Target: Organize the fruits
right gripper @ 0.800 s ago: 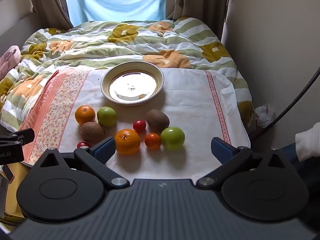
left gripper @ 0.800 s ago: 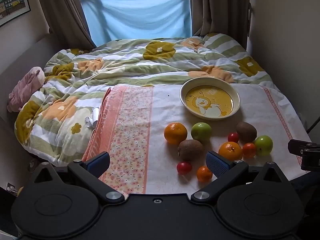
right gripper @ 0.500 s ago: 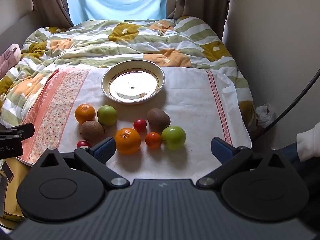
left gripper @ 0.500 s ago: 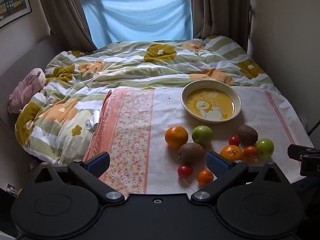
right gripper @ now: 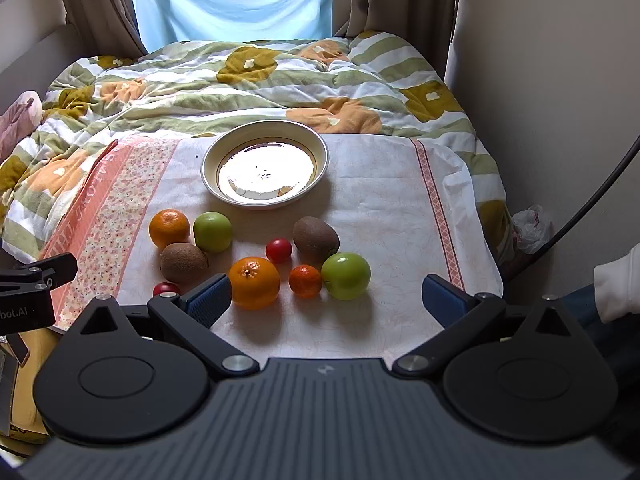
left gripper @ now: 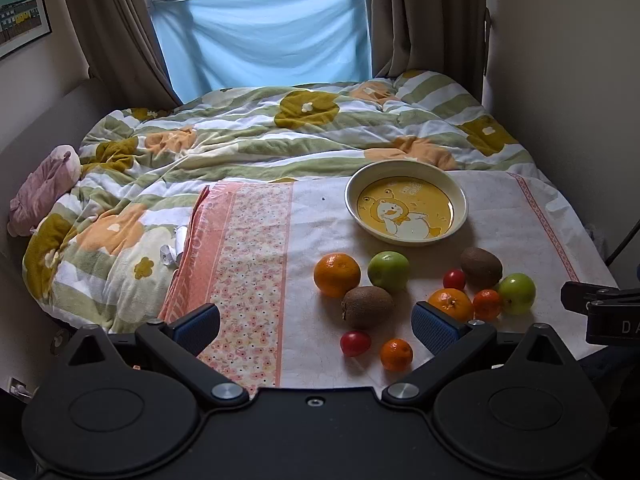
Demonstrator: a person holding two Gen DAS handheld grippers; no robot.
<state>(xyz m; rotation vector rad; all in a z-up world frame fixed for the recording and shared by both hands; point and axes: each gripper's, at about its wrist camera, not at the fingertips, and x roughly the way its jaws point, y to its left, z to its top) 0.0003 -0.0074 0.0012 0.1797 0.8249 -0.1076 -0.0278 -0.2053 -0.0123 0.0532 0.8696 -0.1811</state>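
bed (left gripper: 280,136), cloth (left gripper: 312,216), bowl (left gripper: 460,196), fruits (left gripper: 337,275)

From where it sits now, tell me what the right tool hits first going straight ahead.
Probably the small orange or the green apple beside it; both lie centered between the open right tool. Depth is uncertain.

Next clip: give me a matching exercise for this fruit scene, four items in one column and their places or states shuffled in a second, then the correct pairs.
Things
1. plate
2. small mandarin
3. left gripper
4. pink soft toy

Places or states
A. between the big orange and the nearer green apple
B. jaws wide apart, holding nothing
C. beyond all the fruit, with no fruit on it
D. at the bed's left edge, off the cloth

Pairs: 1-C, 2-A, 3-B, 4-D
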